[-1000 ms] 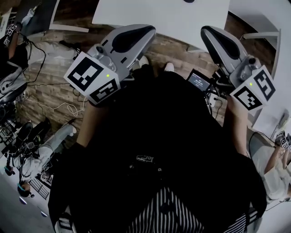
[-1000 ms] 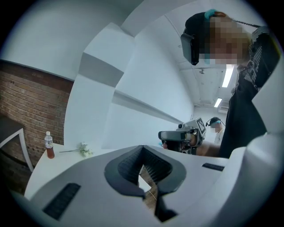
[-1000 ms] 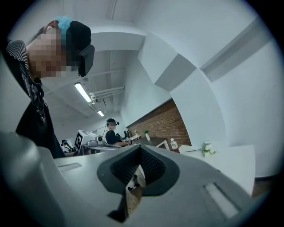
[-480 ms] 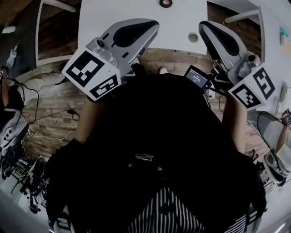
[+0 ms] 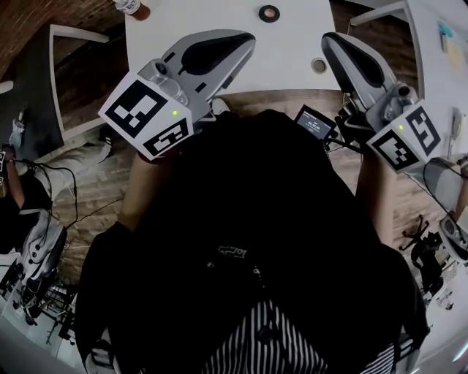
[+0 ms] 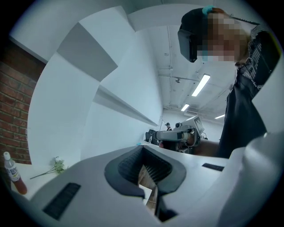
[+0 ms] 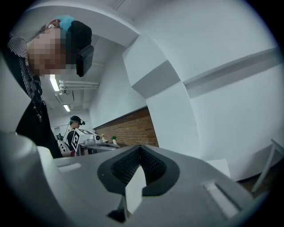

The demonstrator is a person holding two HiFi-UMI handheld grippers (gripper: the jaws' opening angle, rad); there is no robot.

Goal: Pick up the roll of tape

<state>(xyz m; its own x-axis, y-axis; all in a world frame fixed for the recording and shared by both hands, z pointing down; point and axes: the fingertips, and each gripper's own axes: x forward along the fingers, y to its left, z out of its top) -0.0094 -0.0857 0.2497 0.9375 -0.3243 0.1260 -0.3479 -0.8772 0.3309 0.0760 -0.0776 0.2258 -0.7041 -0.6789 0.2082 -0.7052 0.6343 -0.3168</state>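
White table ahead; roll of tape lies on far side, untouched. My left hand-held gripper and right hand-held gripper closed, empty. Reach, grasp, lift remain.

The ring-shaped roll of tape is black; the flat-topped table is white. The moulded left gripper and right gripper are pale grey with black inlays, patterned behind in black-and-white squares. The plank floor is brown.
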